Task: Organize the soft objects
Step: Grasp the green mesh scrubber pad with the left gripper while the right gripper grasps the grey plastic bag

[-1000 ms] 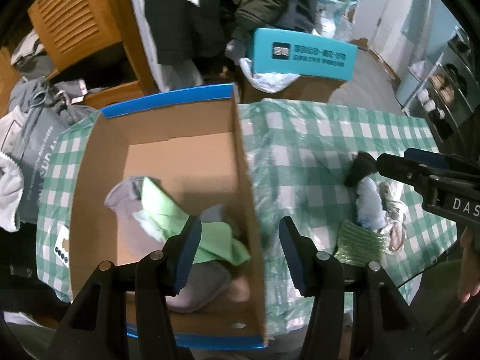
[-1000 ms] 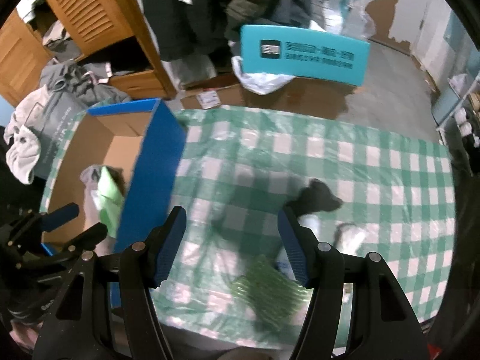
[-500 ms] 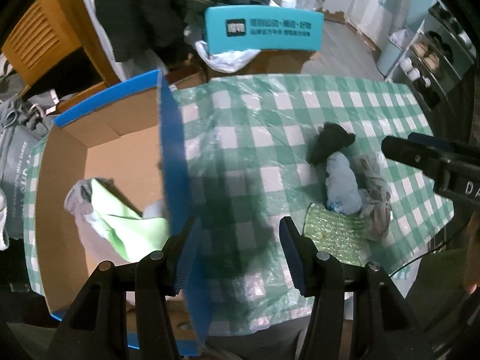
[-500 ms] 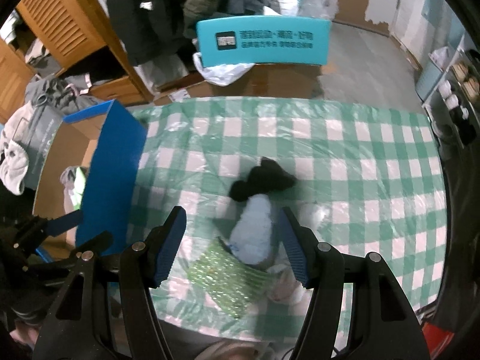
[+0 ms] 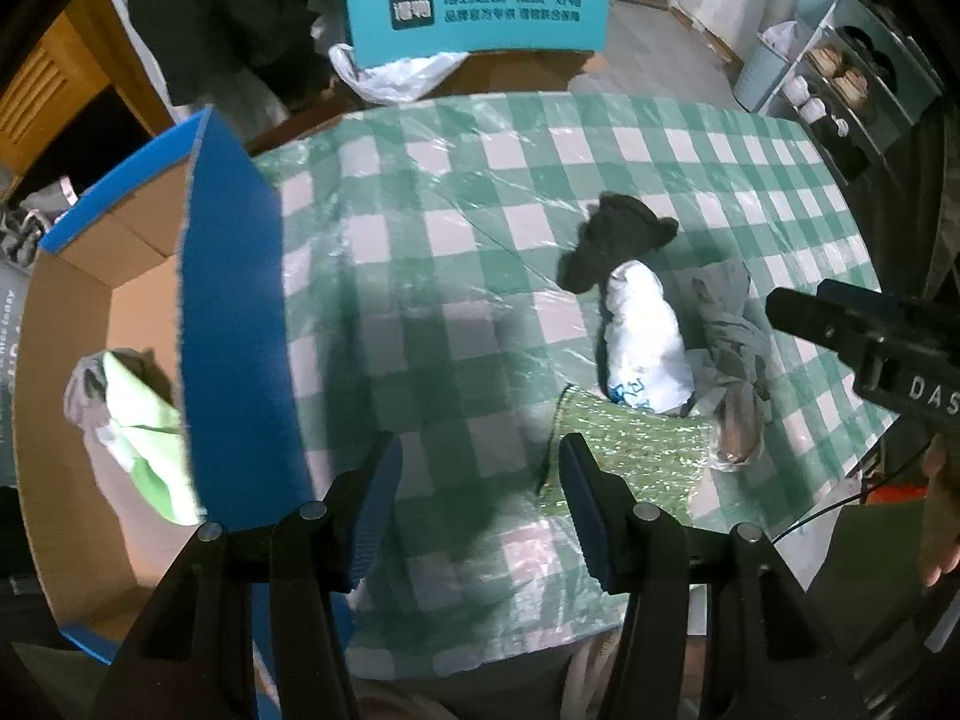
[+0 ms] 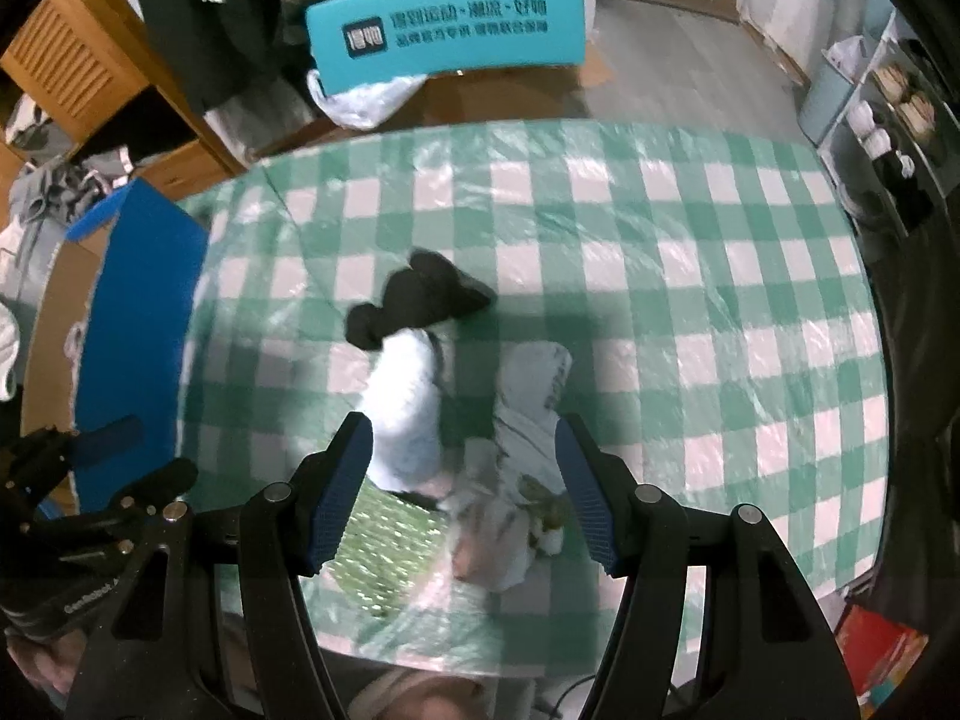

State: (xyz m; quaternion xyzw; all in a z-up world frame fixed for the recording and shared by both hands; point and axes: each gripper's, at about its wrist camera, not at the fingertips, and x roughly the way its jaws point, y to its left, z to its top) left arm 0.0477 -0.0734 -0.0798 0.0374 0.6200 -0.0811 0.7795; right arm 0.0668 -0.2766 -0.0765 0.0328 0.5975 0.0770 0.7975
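A pile of soft things lies on the green checked table: a black cloth (image 5: 618, 237) (image 6: 420, 300), a white cloth (image 5: 645, 342) (image 6: 408, 408), a grey garment (image 5: 732, 342) (image 6: 528, 402) and a sparkly green pouch (image 5: 624, 462) (image 6: 384, 546). A blue-edged cardboard box (image 5: 234, 312) (image 6: 129, 324) at the left holds a grey and a light green cloth (image 5: 144, 426). My left gripper (image 5: 477, 492) is open and empty, over the table beside the box. My right gripper (image 6: 462, 480) is open and empty, above the white and grey cloths.
A teal chair back (image 5: 480, 12) (image 6: 447, 24) stands behind the table with a white plastic bag (image 5: 396, 69). Dark clothes hang at the back left by a wooden cabinet (image 6: 66, 60). Shelves with shoes (image 5: 840, 78) stand at the right.
My left gripper has moved right, from over the box to over the table. My right gripper has moved right and forward, and now stands over the pile of cloths.
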